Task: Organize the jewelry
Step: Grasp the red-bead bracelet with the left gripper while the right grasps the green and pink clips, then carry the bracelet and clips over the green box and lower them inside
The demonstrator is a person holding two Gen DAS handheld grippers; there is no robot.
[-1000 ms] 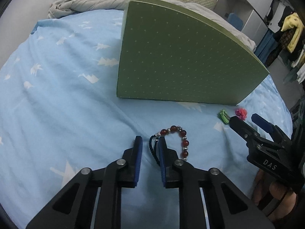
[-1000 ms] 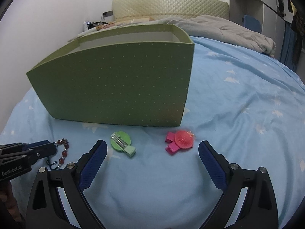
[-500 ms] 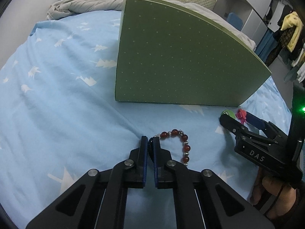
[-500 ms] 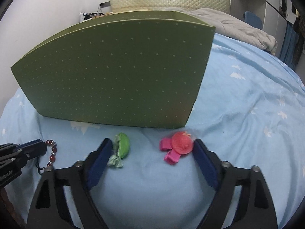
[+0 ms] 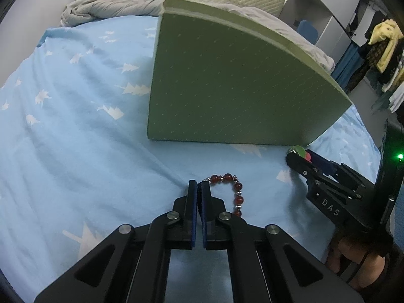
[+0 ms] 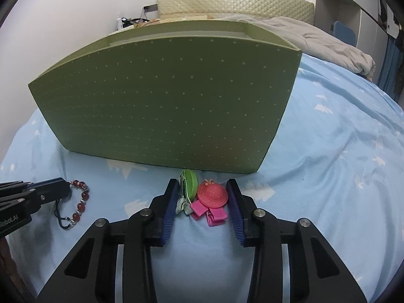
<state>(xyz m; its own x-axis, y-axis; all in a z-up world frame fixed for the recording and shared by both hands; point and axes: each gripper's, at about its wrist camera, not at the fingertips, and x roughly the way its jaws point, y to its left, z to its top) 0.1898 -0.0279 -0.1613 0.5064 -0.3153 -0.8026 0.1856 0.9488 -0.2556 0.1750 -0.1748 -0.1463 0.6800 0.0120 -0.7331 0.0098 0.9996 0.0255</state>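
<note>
A green dotted box [image 5: 234, 88] stands open-topped on the blue bedsheet; it also shows in the right wrist view [image 6: 164, 108]. My left gripper [image 5: 199, 188] is shut on the black cord of a red bead bracelet [image 5: 233, 189], which hangs to its right; the bracelet also shows in the right wrist view [image 6: 80, 202]. My right gripper [image 6: 202, 197] is closed around a green hair clip [image 6: 189, 184] and a pink hat-shaped clip [image 6: 212, 197], both squeezed together between its blue pads [image 6: 170, 202] in front of the box.
The bed [image 5: 75, 126] has a blue sheet with white tree prints. A grey blanket [image 5: 113, 7] and padded headboard [image 6: 234, 2] lie behind the box. Wardrobes and hanging clothes [image 5: 383, 40] stand at the right.
My left gripper has shut on the bracelet cord. My right gripper has narrowed around the two clips, pushing them together, and moved closer to the box.
</note>
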